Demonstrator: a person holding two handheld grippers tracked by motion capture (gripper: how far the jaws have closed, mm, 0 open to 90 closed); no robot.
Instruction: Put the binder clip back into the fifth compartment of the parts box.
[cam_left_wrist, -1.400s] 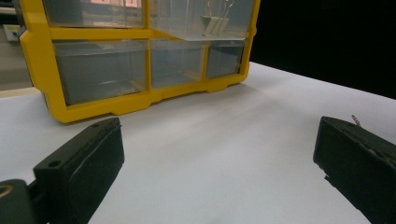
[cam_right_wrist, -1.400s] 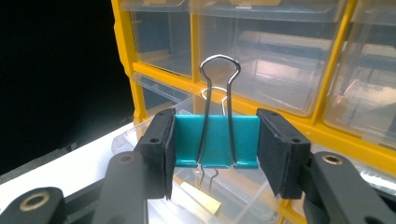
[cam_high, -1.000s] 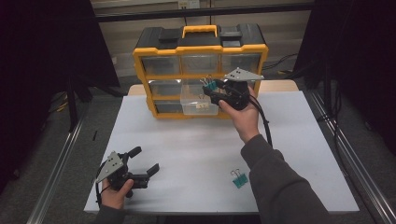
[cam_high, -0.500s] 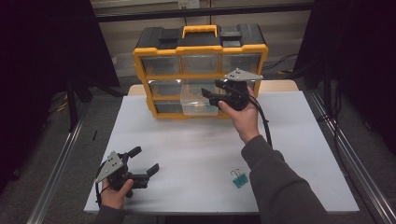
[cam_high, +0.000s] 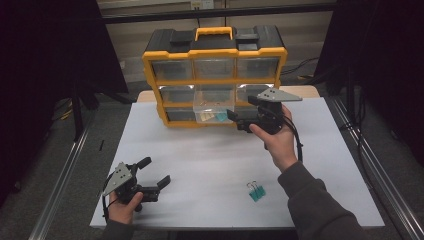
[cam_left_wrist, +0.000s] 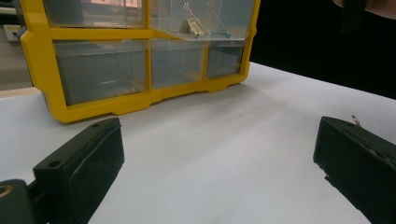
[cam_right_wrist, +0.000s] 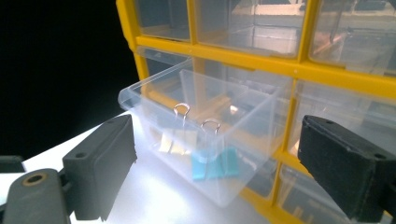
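Yellow organizer (cam_high: 215, 75): at 12 o'clock on the white table (cam_high: 210, 165).
Clear drawer (cam_high: 214, 111): pulled out, middle row; teal clip (cam_right_wrist: 215, 163) inside.
Right tongs (cam_high: 239, 119): open, just opened, empty, before the drawer.
Left tongs (cam_high: 153, 172): open, empty, at 8 o'clock.
Second teal clip (cam_high: 256, 191): on the table, 5 o'clock.

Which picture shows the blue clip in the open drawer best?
The right gripper view: the blue clip sits close behind the clear drawer wall, beside a pale one. The high view shows a small teal speck. The left gripper view shows clip handles, colours hard to tell.
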